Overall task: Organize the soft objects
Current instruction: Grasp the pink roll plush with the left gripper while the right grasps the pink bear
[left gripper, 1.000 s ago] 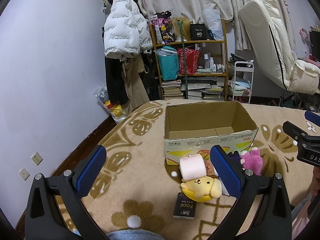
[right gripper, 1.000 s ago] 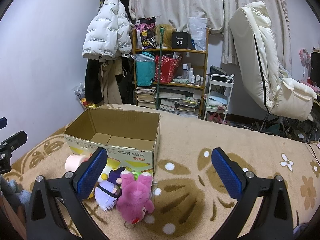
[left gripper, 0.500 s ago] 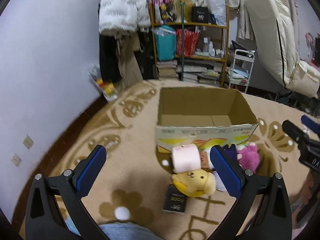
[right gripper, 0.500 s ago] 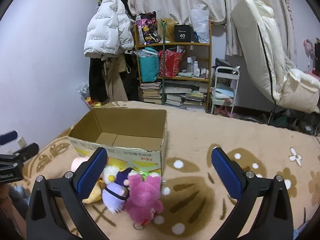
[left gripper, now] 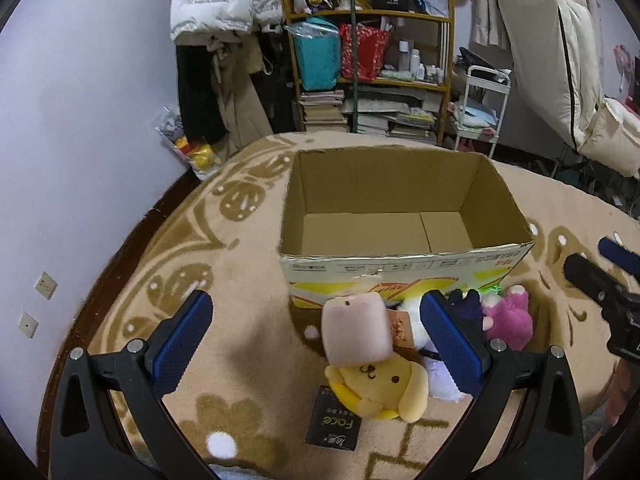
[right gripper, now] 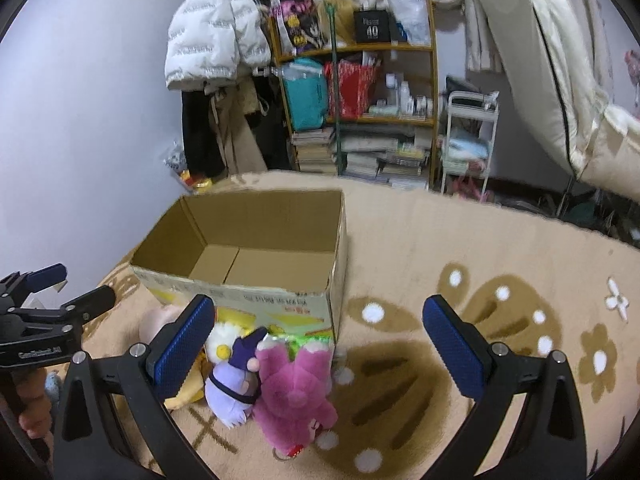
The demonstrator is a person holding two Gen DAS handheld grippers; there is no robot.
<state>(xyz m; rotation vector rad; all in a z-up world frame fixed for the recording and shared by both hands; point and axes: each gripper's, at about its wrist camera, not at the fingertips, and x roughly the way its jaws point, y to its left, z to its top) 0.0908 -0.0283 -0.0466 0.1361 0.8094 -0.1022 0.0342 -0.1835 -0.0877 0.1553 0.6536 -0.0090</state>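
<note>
Left gripper (left gripper: 316, 338) spread wide, nothing between its blue pads; it hangs over the near end of the toy pile. Right gripper (right gripper: 318, 340) likewise spread and empty, over the rug (right gripper: 460, 240) beside the pink toy.

Nearest in the left view: a black packet (left gripper: 334, 424) printed "Face", flat on the rug, its top edge tucked under the yellow dog plush (left gripper: 380, 388). A pale pink cylinder plush (left gripper: 356, 330) lies on the dog's head. Behind it a brown tag with writing too small to read.

To the right, touching one another: a purple-hatted lavender plush (right gripper: 234, 380) and a magenta plush (right gripper: 296, 388), a white round plush (right gripper: 222, 344) behind them. All are packed against the front wall of the cardboard box (right gripper: 244, 298).

The box stands open with nothing inside, its printed front in yellow and red, the characters unreadable.

Against a second ago: the left gripper has tipped down and come closer, so the box floor now shows in full; the right gripper has dropped nearer the magenta plush. The toys have not moved.

Far side, against the wall: a wooden shelf (left gripper: 368, 60) with stacked books, a teal bag, a red bag, and a black box marked "40". A white puffer jacket (left gripper: 220, 0) hangs to its left, and a white trolley (left gripper: 480, 108) stands to its right.
</note>
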